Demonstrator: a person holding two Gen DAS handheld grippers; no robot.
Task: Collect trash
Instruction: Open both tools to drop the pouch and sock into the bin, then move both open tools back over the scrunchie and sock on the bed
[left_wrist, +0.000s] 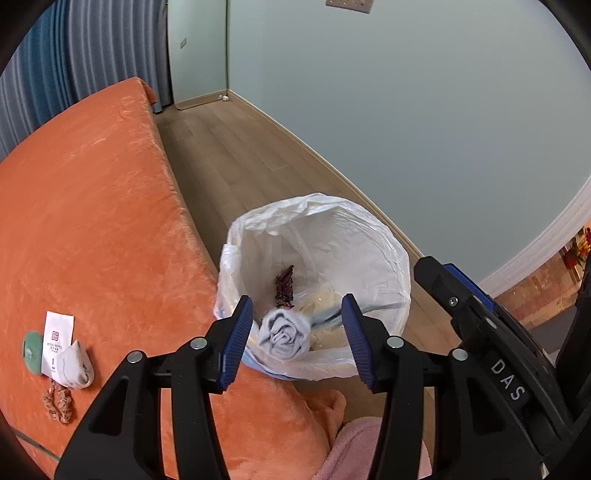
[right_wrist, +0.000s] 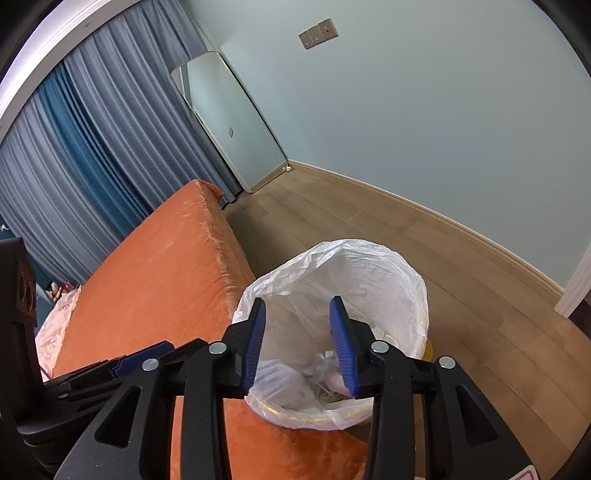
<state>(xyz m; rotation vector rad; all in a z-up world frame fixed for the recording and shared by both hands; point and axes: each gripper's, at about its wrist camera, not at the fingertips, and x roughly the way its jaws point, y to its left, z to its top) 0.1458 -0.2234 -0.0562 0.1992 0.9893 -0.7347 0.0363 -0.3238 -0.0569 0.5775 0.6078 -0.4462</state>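
**Bin filling up, bed not cleared yet**

Going left to right in the left wrist view: a green round pad, a white printed paper sachet, a crumpled white wad and a brownish scrunchie were sitting lower left on the orange plush bed cover, so I'd say that lot was left to collect. Centre frame, the white-bagged waste bin already held a rolled pale blue-grey cloth and a dark red crumpled wrapper. The left gripper was half spread with nothing pinched.

The right wrist view didn't show the bed clutter at all; it only had the bin with the right gripper parted over it, empty too.
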